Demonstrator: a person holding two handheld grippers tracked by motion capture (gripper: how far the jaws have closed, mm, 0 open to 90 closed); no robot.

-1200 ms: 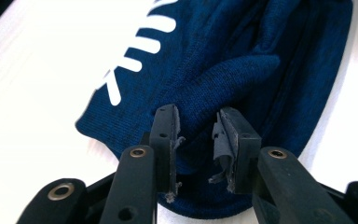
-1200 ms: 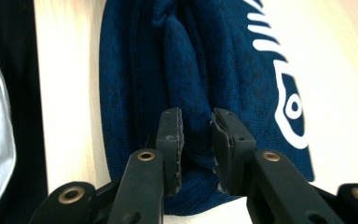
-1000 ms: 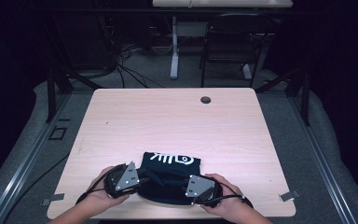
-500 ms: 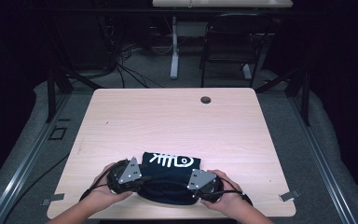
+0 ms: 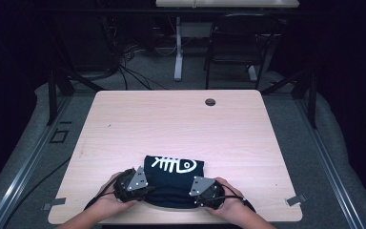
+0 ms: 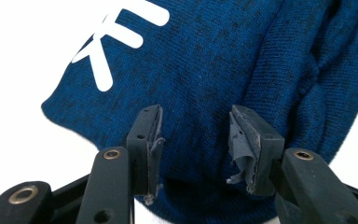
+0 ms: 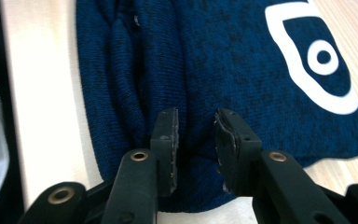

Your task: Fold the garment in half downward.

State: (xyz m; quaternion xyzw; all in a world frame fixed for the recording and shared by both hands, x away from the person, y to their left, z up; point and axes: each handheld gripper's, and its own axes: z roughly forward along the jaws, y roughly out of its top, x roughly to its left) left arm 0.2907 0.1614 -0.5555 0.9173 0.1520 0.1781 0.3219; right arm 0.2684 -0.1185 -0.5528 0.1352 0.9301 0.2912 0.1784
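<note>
Hovering low at bottom centre: left gripper [image 5: 132, 183] jaws apart, just opened wider, nothing pinched | right gripper [image 5: 205, 190] jaws parted, just narrowing, gripping nothing | folded blue sweater [image 5: 174, 179] between them on table [image 5: 181, 124] | white fish-skeleton print [image 5: 173, 165], no readable writing

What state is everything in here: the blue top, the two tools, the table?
Blue top: folded into a small bundle, fish-bone print facing up, lying flat at the table's near edge.
Left tool: open, jaws apart over the cloth, just opened wider, nothing pinched.
Right tool: open, jaws apart over the fold, just closing a little, nothing pinched.
Table: bare beyond the top.
</note>
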